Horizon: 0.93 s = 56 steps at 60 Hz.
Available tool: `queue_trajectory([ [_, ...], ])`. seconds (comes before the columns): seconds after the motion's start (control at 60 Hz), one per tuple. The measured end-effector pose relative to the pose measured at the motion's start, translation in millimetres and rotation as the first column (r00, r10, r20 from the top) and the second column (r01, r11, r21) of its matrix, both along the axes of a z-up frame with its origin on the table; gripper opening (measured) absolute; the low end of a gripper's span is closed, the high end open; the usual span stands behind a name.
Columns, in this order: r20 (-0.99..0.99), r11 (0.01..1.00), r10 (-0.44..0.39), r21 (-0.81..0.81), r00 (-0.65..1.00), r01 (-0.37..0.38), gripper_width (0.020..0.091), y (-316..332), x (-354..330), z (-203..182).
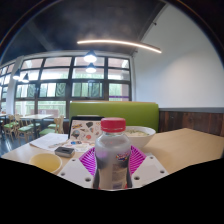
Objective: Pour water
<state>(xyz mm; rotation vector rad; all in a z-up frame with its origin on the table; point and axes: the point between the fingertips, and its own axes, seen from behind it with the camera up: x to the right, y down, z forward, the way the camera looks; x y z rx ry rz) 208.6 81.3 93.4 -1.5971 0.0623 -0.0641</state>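
Hand-held gripper clamps a clear plastic water bottle with a red cap, both pink pads pressed against its sides. Beyond it, a pale wooden desk carries a white bowl, a yellow cup and papers; its right side lies open.

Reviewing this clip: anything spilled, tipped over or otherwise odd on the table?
Nothing stands out. The red-capped water bottle stands upright between the gripper's pink pads, capped. The yellow bowl and the white bowl sit level on the table; no spill shows.
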Motion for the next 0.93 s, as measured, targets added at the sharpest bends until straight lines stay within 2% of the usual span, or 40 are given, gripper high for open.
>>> queue_trajectory([
  [0.05,0.001,1.000,-0.001,0.001,1.000,0.001,0.0389,-0.2,1.1,3.1],
  [0.183,0.014,1.000,0.008,0.007,1.000,-0.008,0.0542,0.1,-1.4,4.8],
  [0.233,0.026,1.000,0.007,-0.026,1.000,-0.007,0.0667,-2.0,-0.8,-0.2],
  [0.267,0.022,0.998,0.004,-0.056,1.000,-0.003,0.0806,-4.5,-0.1,-3.7],
  [0.283,0.019,0.998,0.002,-0.065,1.000,0.000,0.0844,-6.9,0.7,-3.9],
  [0.467,0.039,0.999,-0.006,-0.044,0.999,0.007,0.0832,-61.6,-4.9,27.5],
  [0.583,0.057,0.998,0.000,-0.067,0.998,0.004,0.0834,-119.7,-23.7,41.2],
  [0.817,0.025,0.997,0.051,-0.062,0.998,-0.049,0.0837,-234.7,-76.6,49.9],
  [0.933,-0.027,0.994,0.107,-0.036,0.994,-0.108,0.0830,-277.9,-102.2,51.0],
])
